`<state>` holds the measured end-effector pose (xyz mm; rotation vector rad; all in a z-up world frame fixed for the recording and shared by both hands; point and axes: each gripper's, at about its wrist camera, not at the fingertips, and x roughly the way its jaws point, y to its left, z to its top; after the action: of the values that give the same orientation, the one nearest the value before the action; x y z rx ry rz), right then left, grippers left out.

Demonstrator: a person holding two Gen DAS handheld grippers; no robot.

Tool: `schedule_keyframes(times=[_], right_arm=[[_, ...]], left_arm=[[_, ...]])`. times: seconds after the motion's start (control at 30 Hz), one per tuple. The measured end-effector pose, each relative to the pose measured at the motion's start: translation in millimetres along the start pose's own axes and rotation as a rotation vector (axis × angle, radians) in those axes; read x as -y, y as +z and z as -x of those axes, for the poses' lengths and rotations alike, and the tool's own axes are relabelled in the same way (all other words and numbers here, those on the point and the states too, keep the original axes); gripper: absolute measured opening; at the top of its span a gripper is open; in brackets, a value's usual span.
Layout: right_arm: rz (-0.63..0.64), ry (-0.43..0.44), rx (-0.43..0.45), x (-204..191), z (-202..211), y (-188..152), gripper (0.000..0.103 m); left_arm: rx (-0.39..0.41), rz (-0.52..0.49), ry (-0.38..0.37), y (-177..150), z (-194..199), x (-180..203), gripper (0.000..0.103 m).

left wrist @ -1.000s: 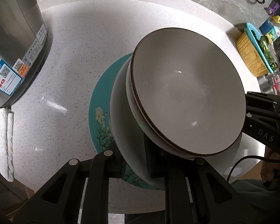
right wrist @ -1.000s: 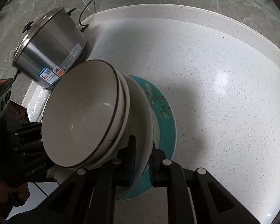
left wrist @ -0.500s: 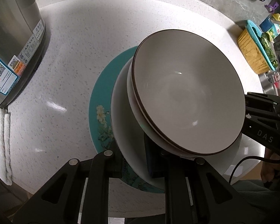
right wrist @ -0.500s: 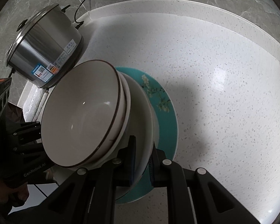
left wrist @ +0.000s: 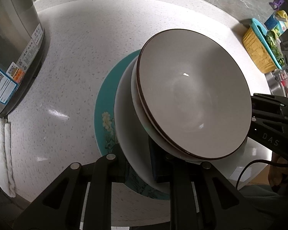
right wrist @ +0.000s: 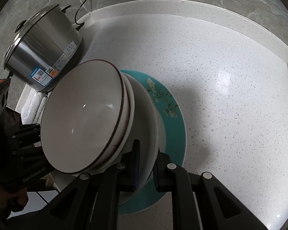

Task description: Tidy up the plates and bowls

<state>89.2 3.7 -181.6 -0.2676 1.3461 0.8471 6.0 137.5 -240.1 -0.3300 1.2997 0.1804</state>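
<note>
Both tools are clenched on the rim of the wide white ceramic plate (left wrist: pixel 128 134): the left tool (left wrist: pixel 139 164) pinches it at 6 o'clock in the left wrist view, the right tool (right wrist: pixel 146 164) at 6 o'clock in its own view, on opposite sides. The plate carries two nested off-white bowls with dark brown rims (left wrist: pixel 194 95), which sit off-centre, shifted toward 3 o'clock in the left view. Under it lies the round teal plate with a floral print (left wrist: pixel 105 103) on the speckled white counter (left wrist: pixel 76 57); whether the white plate rests fully on it cannot be told. A stainless steel cooker (right wrist: pixel 46 53) stands at 10 o'clock in the right view.

The step in hand looks like setting this stack squarely on the teal plate. To do it well, keep both hands level with each other so the bowls do not slide, lower evenly, centre the white plate over the teal one, and loosen both grips only once the weight is borne from below.
</note>
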Motion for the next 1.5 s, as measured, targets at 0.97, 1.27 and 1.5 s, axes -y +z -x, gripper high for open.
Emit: schedule_keyframes(times=[0.97, 1.27, 1.5], right_arm=[[-0.235, -0.2, 0.261, -8.1, 85.7, -69.2, 0.084], [-0.354, -0.234, 0.438, -33.8, 146.8, -128.8, 0.103], [-0.375, -0.378, 0.549, -76.7, 203.7, -152.4, 0.103]], left_arm=[[0.267, -0.125, -0.018, -29.4, 108.4, -10.8, 0.084], [0.437, -0.188, -0.012, -73.8, 182.2, 42.7, 0.085], [0.401, -0.257, -0.052, -99.6, 225.2, 67.9, 0.085]])
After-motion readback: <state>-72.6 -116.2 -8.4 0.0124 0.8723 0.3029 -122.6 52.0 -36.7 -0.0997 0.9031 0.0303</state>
